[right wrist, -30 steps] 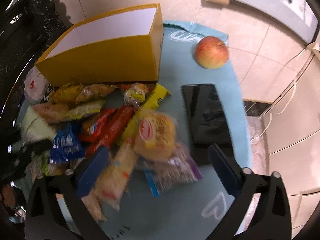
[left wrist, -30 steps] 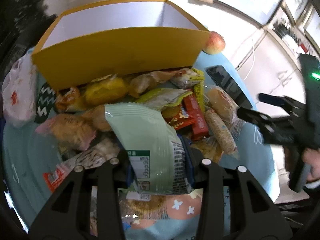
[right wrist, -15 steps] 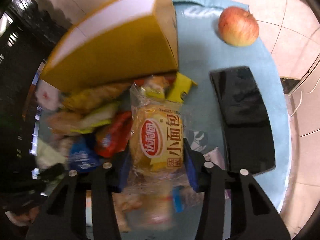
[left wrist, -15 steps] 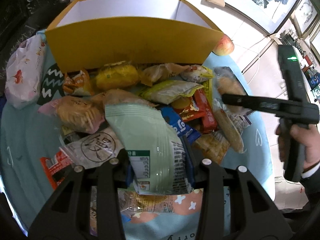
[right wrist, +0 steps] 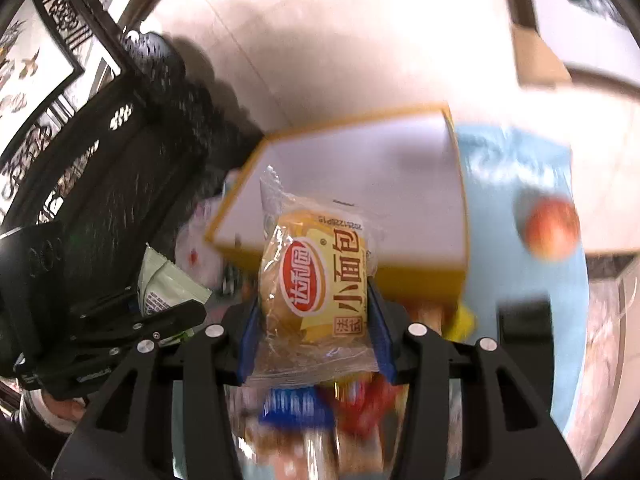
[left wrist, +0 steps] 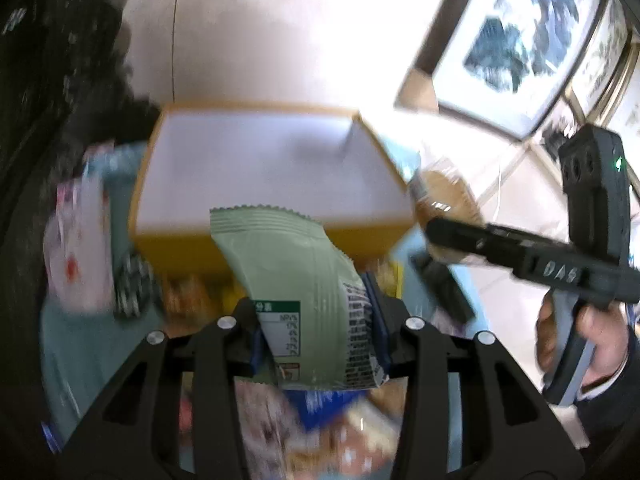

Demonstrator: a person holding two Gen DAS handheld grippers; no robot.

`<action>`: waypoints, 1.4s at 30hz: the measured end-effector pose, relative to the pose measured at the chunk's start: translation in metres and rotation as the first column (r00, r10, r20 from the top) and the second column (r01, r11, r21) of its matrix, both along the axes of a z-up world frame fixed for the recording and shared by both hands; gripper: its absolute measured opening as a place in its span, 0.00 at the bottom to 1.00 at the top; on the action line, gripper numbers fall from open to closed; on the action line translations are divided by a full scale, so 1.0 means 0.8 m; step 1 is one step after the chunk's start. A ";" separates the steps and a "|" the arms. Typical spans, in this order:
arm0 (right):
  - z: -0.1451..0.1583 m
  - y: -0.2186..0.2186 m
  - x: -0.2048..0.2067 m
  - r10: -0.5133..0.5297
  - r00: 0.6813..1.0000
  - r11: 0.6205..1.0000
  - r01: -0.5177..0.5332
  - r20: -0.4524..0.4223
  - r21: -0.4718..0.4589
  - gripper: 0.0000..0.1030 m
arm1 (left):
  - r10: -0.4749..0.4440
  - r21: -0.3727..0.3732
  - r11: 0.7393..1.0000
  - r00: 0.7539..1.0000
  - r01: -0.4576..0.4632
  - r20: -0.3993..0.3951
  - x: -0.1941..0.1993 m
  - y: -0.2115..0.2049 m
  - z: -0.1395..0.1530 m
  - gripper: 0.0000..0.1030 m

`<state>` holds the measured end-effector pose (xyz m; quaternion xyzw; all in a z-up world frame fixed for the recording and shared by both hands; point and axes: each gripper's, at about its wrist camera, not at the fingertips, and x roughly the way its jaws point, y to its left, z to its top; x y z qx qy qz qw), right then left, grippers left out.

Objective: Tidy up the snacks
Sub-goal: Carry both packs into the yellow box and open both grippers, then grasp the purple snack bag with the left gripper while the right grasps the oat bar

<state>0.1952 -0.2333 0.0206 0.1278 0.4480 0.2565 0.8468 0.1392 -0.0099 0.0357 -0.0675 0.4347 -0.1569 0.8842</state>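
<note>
1. My left tool (left wrist: 320,336) is clamped on a pale green snack packet (left wrist: 304,280), which stands up between the blue pads, lifted off the pile and in front of the yellow box (left wrist: 272,236).
2. My right tool (right wrist: 312,332) is clamped on a clear-wrapped small bread (right wrist: 316,276) with a red and yellow label, likewise raised and pointing at the box's open top.
3. The box sits toward the far edge of the tabletop (right wrist: 560,320), which is covered in light blue. Its white inside looks bare in both views, so I judge that nothing has gone in yet.
4. Below both tools the pile of remaining snacks (right wrist: 320,404) lies blurred just in front of the box, so most of the sorting is left, starting with dropping these two packets in.
5. Only the right view shows the apple (right wrist: 552,232) near the tabletop's right edge. It also shows a dark flat thing (right wrist: 524,320) nearer me, probably a phone.
6. Only the left view shows the white bag with red marks (left wrist: 80,240) at the box's left side, and my right hand (left wrist: 592,340) on its handle.
</note>
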 end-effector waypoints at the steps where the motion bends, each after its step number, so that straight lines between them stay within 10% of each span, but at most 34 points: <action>1: 0.004 0.002 0.013 -0.013 1.000 1.000 0.013 0.012 -0.003 0.46 | 0.013 0.002 1.000 1.000 -0.013 0.015 0.024 0.001 0.008 0.41; 4: -0.006 0.021 0.072 -0.053 0.999 0.998 0.053 -0.006 -0.025 0.46 | 0.058 -0.025 0.998 0.998 -0.058 -0.027 0.101 0.010 0.005 0.46; 7: -0.047 0.041 0.116 -0.122 0.987 0.984 0.106 -0.103 -0.145 0.61 | 0.173 0.029 0.985 0.978 -0.171 -0.114 0.162 0.016 -0.028 0.93; 16: -0.047 0.027 0.024 -0.114 0.992 0.967 0.121 0.044 -0.226 0.70 | 0.191 -0.011 0.981 0.966 -0.195 -0.173 0.124 0.047 -0.062 0.98; 29: -0.129 -0.023 -0.106 -0.213 0.939 0.957 0.145 -0.269 -0.250 0.71 | 0.214 0.034 0.976 0.907 -0.217 -0.363 -0.072 0.076 -0.134 0.98; 42: -0.149 0.005 -0.190 -0.121 0.928 0.954 0.012 -0.352 -0.299 0.72 | 0.131 0.209 0.977 0.892 -0.042 -0.432 -0.156 0.069 -0.224 0.98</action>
